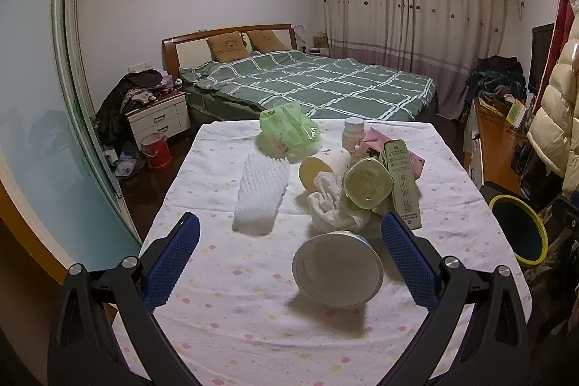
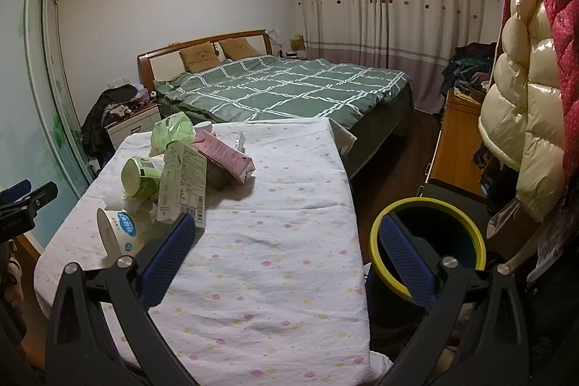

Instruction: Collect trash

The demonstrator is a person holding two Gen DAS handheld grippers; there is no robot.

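Trash lies on a table with a dotted white cloth [image 1: 224,321]. A white tub [image 1: 338,268] lies on its side between the open fingers of my left gripper [image 1: 289,237]. Behind it are a crumpled tissue [image 1: 331,201], a green cup [image 1: 367,183], a tall green carton [image 1: 403,183], a pink carton [image 1: 378,138], a white foam sheet [image 1: 262,192] and a green bag [image 1: 289,129]. My right gripper [image 2: 286,234] is open and empty over the table's right edge [image 2: 356,241], beside the yellow-rimmed bin [image 2: 427,245]. The tub [image 2: 117,232] and cartons [image 2: 181,183] lie to its left.
The bin [image 1: 519,230] stands on the floor right of the table. A bed [image 2: 282,89] lies behind the table. A wooden cabinet [image 2: 456,147] and hanging coats [image 2: 521,118] are on the right. A nightstand [image 1: 159,118] and red bucket [image 1: 155,151] are at left.
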